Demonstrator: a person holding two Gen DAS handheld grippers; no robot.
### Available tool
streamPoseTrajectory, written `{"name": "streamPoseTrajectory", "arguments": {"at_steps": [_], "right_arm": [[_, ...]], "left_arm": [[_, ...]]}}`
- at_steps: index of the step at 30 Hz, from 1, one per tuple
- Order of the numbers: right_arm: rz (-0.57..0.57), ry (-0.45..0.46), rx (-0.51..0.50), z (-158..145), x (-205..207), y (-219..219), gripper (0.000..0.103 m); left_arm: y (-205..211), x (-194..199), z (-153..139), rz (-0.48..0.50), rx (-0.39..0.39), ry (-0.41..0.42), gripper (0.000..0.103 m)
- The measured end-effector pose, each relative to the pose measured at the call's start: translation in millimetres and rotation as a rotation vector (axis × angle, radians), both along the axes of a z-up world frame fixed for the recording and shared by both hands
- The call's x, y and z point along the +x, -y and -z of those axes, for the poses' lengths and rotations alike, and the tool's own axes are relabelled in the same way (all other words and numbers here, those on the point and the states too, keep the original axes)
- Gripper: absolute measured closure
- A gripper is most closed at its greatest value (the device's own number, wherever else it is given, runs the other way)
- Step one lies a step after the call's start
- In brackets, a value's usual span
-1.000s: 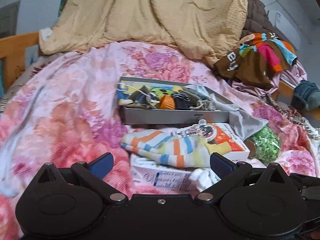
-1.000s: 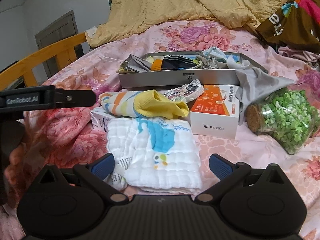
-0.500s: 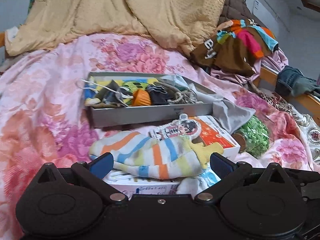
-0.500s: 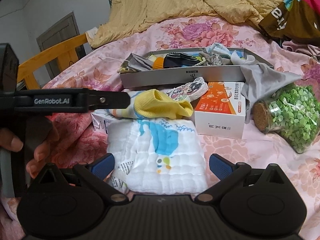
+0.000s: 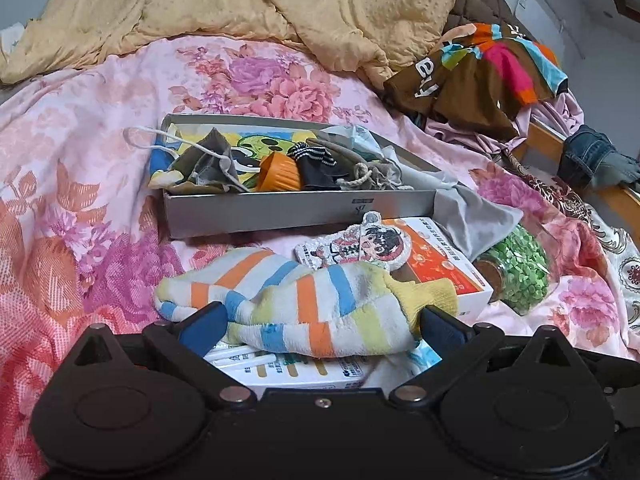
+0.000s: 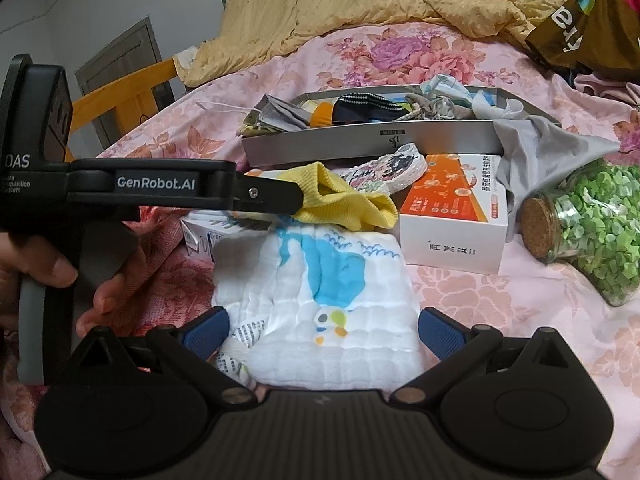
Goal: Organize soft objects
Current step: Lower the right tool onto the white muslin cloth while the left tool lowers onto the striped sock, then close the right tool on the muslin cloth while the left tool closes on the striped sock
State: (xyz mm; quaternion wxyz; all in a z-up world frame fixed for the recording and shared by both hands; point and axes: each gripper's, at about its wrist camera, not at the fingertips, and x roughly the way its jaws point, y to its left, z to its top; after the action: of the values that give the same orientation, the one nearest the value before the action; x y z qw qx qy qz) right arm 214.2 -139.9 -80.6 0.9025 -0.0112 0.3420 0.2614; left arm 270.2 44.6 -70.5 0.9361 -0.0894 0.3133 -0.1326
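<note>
Since the earlier frames the left gripper (image 5: 320, 322) has been brought forward and down over the striped sock (image 5: 296, 304), which now lies between its spread blue fingertips (image 5: 202, 326); nothing is clamped. In the right wrist view the left gripper's body now reaches farther across, to the sock's yellow cuff (image 6: 340, 200), with a hand (image 6: 60, 276) seen on its grip. The right gripper (image 6: 322, 330) is held released over the white folded cloth (image 6: 324, 304), unmoved near the bed's front edge. The sock is draped over a small white carton (image 5: 288, 368), in front of the grey tray (image 5: 296, 208) of soft items. An orange-and-white box (image 6: 452, 224) and a corked jar (image 6: 588, 232) are seen on the tray's right.
</note>
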Motion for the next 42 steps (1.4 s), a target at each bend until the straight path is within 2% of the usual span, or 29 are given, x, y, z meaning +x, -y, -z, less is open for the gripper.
{"name": "streamPoseTrajectory", "arguments": {"at_steps": [17,20,22,24,31,33,35,41,42], "right_arm": [[-0.031,-0.047,-0.013,8,17,-7,0.000],[-0.031,-0.040,-0.003,7,17,-7,0.001],[-0.035,-0.037,0.000,7,16,-7,0.005],[-0.044,-0.033,0.003,6,15,-8,0.009],[-0.050,-0.076,0.023,7,18,-9,0.016],[-0.050,-0.082,0.025,8,18,-8,0.017],[-0.049,-0.087,0.030,8,18,-8,0.018],[-0.041,-0.105,0.036,8,18,-8,0.018],[-0.042,-0.104,0.035,8,18,-8,0.019]], "left_arm": [[14,21,4,0.004,0.028,-0.015,0.001],[16,21,7,0.009,0.026,-0.011,0.007],[17,19,8,0.008,0.028,-0.001,0.010],[17,18,9,0.008,0.025,0.005,0.017],[10,18,10,-0.017,-0.027,0.009,0.031],[8,18,11,-0.027,-0.041,0.009,0.038],[5,18,11,-0.039,-0.058,0.005,0.042],[-2,19,12,-0.062,-0.118,0.009,0.043],[-2,19,13,-0.063,-0.121,0.009,0.047]]}}
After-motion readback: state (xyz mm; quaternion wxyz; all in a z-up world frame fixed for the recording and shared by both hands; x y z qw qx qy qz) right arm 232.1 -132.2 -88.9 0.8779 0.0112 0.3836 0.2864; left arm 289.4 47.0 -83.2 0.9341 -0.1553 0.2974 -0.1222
